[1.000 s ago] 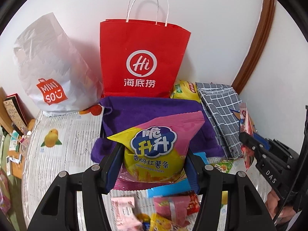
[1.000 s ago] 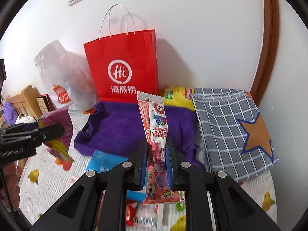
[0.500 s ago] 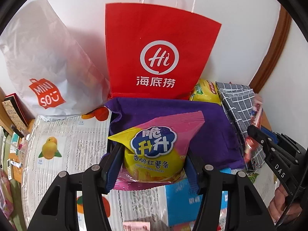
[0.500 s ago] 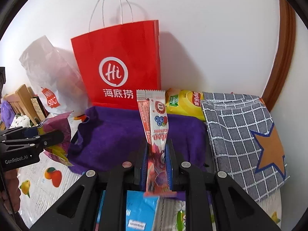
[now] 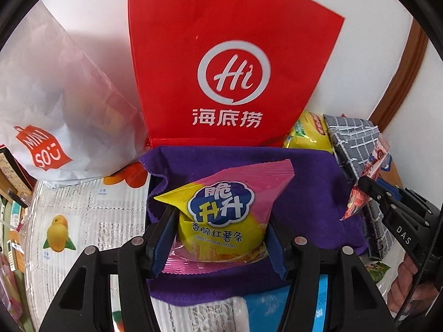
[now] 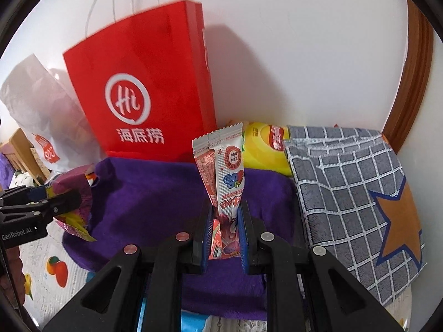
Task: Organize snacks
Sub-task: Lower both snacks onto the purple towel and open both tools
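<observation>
My left gripper (image 5: 220, 238) is shut on a pink and yellow bag of sweet potato sticks (image 5: 224, 215), held above a purple cloth (image 5: 310, 182). In the right wrist view that same bag (image 6: 74, 207) and the left gripper (image 6: 66, 202) show at the left edge. My right gripper (image 6: 224, 238) is shut on a narrow white and red berry candy packet (image 6: 225, 182), upright over the purple cloth (image 6: 146, 193). The left wrist view shows that packet (image 5: 371, 177) and the right gripper (image 5: 365, 184) at the right.
A red paper bag (image 5: 229, 63) stands against the wall behind the cloth, with a white Miniso bag (image 5: 52, 102) to its left. A yellow snack bag (image 6: 263, 146) and a grey checked cloth with an orange star (image 6: 354, 196) lie to the right. A blue packet (image 5: 265, 307) lies near me.
Both grippers have moved forward and down toward the purple cloth and red bag, each keeping its snack. The loose snacks near the front have dropped out of view.
</observation>
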The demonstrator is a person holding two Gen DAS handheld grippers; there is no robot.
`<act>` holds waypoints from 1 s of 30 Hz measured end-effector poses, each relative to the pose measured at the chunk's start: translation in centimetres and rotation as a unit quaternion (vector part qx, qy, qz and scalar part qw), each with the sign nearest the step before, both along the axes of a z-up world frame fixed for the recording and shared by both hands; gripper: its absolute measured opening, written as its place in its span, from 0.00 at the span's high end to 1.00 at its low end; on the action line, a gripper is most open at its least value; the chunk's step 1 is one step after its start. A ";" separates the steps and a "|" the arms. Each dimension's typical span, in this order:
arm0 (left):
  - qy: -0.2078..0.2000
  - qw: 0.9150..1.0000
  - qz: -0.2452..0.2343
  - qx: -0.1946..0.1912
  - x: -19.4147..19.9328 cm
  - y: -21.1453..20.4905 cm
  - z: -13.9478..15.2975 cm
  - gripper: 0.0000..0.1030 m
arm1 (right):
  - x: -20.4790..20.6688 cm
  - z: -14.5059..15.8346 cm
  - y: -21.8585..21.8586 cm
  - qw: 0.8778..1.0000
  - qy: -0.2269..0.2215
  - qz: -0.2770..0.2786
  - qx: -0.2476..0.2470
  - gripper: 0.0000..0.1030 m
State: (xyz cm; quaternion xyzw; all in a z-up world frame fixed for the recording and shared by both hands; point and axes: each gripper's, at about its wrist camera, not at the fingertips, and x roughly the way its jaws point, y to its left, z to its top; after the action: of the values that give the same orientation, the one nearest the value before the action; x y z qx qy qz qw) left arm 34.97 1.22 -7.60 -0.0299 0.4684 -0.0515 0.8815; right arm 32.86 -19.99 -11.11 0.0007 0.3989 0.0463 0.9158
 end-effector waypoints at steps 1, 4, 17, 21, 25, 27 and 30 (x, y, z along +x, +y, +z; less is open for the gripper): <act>0.003 1.000 0.001 0.000 0.3 0.1 -0.4 0.45 | 0.4 -0.5 0.1 1.000 0.006 0.000 -0.001 0.83; 0.012 1.000 0.004 -0.004 1.2 0.3 -1.5 0.45 | 1.1 -1.5 0.0 1.000 0.018 -0.001 -0.005 0.83; 0.041 0.999 0.004 -0.007 3.0 0.8 -5.1 0.45 | 2.6 -5.2 0.8 0.997 0.066 0.007 -0.027 0.82; 0.047 0.999 0.003 -0.002 3.2 0.6 -5.4 0.45 | 2.7 -5.5 0.8 0.997 0.068 0.010 -0.027 0.82; 0.050 0.999 0.000 0.001 3.3 0.4 -5.7 0.45 | 3.1 -5.8 0.7 0.997 0.072 0.010 -0.023 0.82; 0.051 0.999 0.000 0.004 3.4 0.4 -5.7 0.45 | 3.4 -6.1 0.8 0.997 0.074 0.011 -0.023 0.82; 0.053 0.999 -0.002 0.003 3.5 0.3 -5.9 0.45 | 3.4 -6.1 0.8 0.997 0.071 0.011 -0.027 0.79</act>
State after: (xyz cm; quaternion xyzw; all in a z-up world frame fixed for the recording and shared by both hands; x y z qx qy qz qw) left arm 38.50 1.51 -13.55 -0.0289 0.5144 -0.0498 0.8556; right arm 36.26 -19.21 -17.23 -0.0248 0.4638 0.0453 0.8845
